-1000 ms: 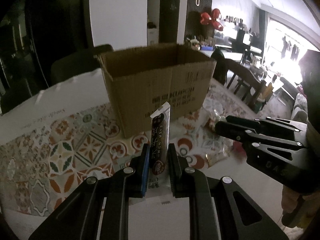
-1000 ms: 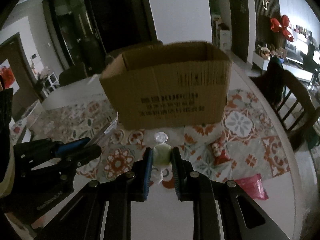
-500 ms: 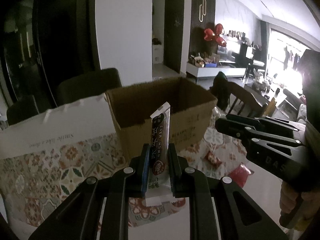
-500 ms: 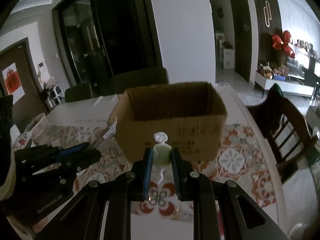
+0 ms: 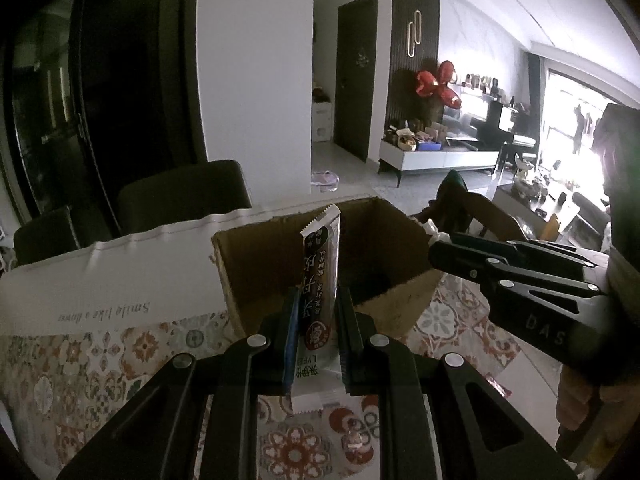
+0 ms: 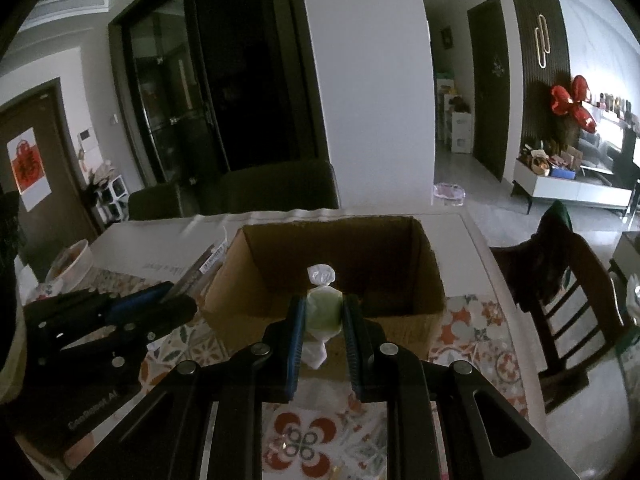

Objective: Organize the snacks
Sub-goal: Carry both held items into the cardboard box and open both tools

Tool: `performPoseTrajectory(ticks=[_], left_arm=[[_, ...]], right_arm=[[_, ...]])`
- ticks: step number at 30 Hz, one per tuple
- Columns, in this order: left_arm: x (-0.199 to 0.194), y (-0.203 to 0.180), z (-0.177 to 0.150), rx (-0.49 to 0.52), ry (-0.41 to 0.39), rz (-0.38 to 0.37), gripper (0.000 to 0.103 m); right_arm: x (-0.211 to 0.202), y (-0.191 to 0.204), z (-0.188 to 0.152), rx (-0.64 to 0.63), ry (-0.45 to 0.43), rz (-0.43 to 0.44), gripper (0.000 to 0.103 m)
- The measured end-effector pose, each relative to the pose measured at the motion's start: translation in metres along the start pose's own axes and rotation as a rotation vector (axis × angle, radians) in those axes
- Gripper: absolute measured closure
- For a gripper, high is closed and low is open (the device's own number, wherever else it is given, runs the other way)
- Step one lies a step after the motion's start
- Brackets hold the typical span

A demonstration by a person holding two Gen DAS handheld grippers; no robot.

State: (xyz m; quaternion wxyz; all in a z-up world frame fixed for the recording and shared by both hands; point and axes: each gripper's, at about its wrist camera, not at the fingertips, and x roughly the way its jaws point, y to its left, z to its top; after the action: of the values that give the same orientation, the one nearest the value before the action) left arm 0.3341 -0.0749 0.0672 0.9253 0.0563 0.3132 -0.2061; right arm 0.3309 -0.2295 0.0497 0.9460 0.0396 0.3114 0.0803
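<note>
Snacks poised for boxing: left gripper [image 5: 316, 336] clamps an upright stick sachet [image 5: 320, 276], right gripper [image 6: 322, 324] pinches a green twist-wrapped candy [image 6: 323, 310], both near the open cardboard box [image 6: 336, 312], awaiting release inside.

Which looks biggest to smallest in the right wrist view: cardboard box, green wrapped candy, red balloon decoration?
1. Open brown cardboard box, by far the largest.
2. Red balloon decoration on the far wall and green candy in its clear twisted wrapper: similar apparent size. The candy is right at the camera, so I won't rank them.
</note>
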Motion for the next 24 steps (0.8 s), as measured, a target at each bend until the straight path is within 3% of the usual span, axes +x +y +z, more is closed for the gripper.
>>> performPoseTrajectory(ticks=[9, 24], left_arm=[[0.029, 0.004, 0.018, -0.014, 0.021, 0.009, 0.085], [0.092, 0.024, 0.027, -0.119, 0.164, -0.008, 0.084]], right_arm=[[0.026, -0.012, 0.024, -0.003, 0.024, 0.001, 0.083], [0.087, -0.025, 0.034, -0.006, 0.165, 0.019, 0.083]])
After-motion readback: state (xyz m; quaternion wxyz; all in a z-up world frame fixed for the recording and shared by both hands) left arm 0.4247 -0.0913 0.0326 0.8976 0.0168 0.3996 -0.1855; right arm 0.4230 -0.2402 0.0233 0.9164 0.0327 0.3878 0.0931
